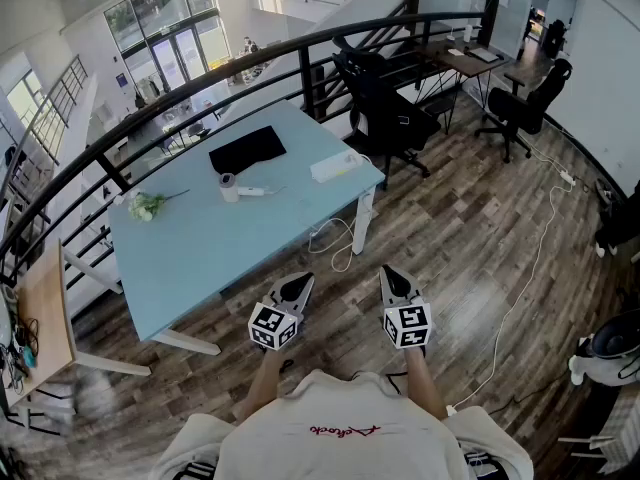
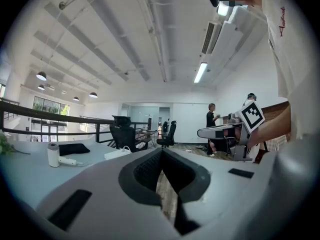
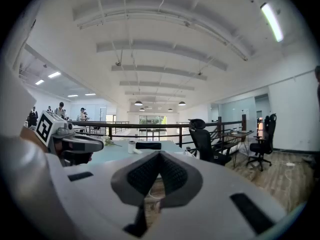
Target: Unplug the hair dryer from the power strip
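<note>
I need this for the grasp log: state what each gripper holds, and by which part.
Nothing is held: the grey left gripper and the grey right gripper each have their jaws closed together with nothing between them.

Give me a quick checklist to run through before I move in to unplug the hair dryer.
1. The left hand-held gripper shut and empty: ok.
2. The right hand-held gripper shut and empty: ok.
3. The power strip in sight at the table corner: ok.
4. Which plug to pull: cannot tell, too small to see.
5. Both grippers within reach of the strip: not ok, they are short of the table.
6. The cable below that corner out of the way: cannot tell.
</note>
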